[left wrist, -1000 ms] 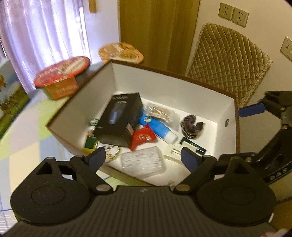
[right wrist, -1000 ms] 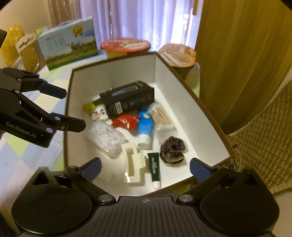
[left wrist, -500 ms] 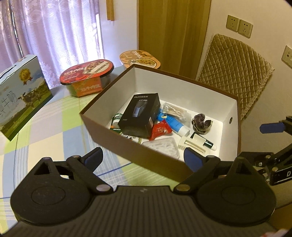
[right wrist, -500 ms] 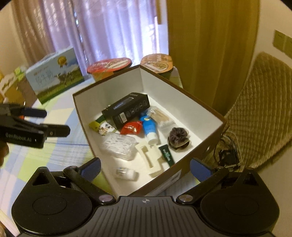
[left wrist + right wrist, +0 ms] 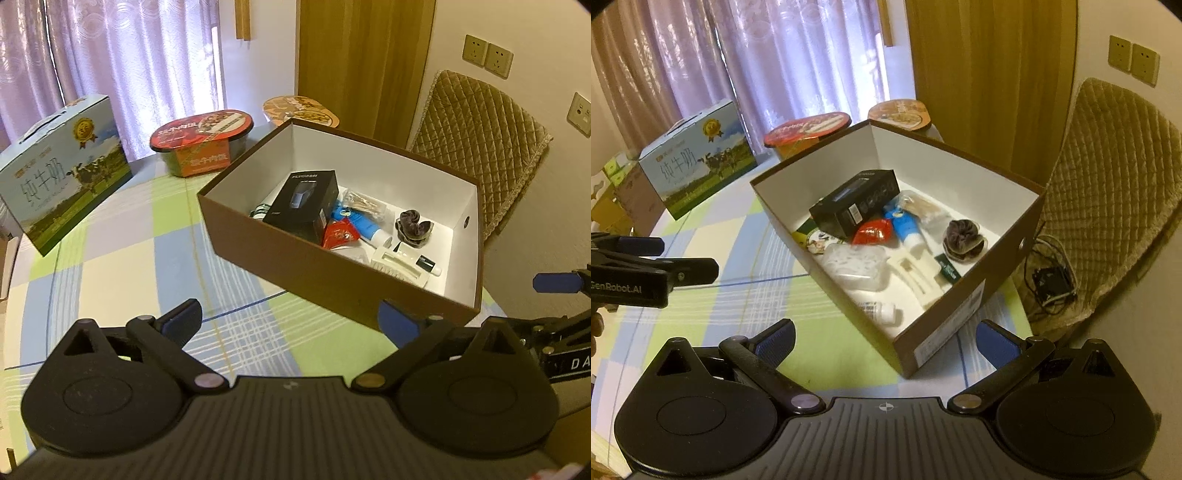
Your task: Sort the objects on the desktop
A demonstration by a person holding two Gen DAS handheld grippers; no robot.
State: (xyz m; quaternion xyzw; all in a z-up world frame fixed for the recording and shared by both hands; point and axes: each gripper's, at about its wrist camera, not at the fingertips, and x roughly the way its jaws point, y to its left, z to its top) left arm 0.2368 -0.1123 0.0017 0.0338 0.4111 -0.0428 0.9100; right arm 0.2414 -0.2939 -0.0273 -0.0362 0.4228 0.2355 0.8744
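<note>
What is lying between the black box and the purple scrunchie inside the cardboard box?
In the right wrist view, a blue tube and a bag of cotton swabs lie between the black box and the scrunchie.

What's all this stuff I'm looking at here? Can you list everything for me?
Storage box: 1, brown outside, white inside, on the table.
Black carton: 1, in the box.
Red packet: 1, in the box.
Blue tube: 1, blue and white, in the box.
Scrunchie: 1, dark, in the box.
Milk carton: 1, blue-green, table's far left.
Meal tubs: 2, red and orange, behind the box.
Tablecloth: 1, checked green, blue, white.
Chair: 1, tan quilted, right.
Left gripper: black, blue pads, open, empty.
Right gripper: same, open, empty.
</note>
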